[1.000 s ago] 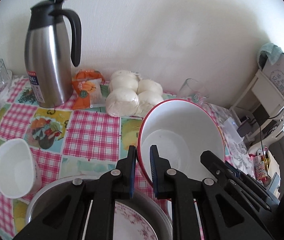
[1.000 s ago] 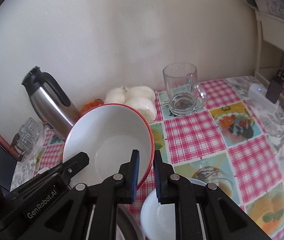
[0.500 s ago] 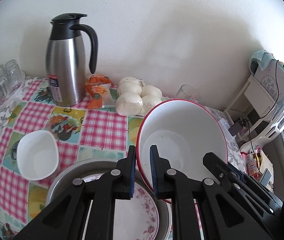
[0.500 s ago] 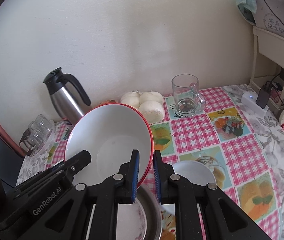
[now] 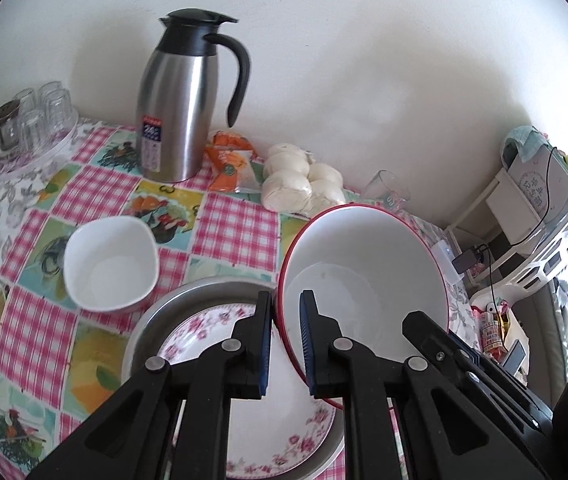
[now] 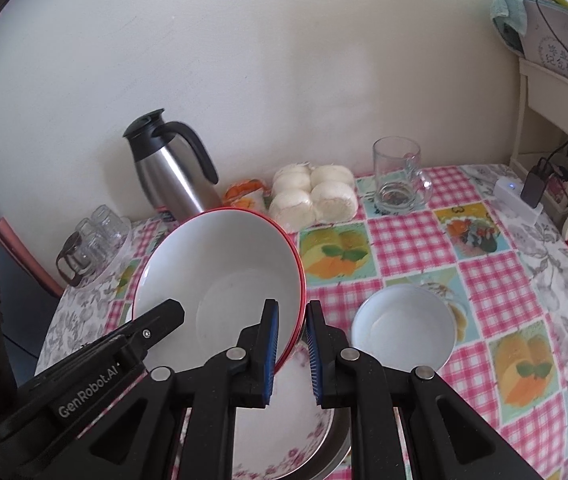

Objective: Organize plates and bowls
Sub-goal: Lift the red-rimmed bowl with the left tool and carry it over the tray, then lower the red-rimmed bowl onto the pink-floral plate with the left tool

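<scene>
Red-rimmed bowl (image 5: pixel 368 280): big, white inside, tilted, held above the surface over the floral plate, one gripper on each side of its rim.
Left gripper (image 5: pixel 286 344): jaws pinching the bowl's left rim.
Right gripper (image 6: pixel 291 354): jaws pinching the bowl's right rim.
Floral plate (image 5: pixel 284 432): lies inside a metal pan (image 5: pixel 187 294) directly beneath the bowl.
Square white bowl (image 5: pixel 109 262): just left of the pan.
Round white bowl (image 6: pixel 404 326): just right of the pan.
Surface (image 6: pixel 416 240): checked cloth; steel jug (image 5: pixel 179 104), buns (image 6: pixel 312 196) and glass mug (image 6: pixel 398 174) along the wall.
</scene>
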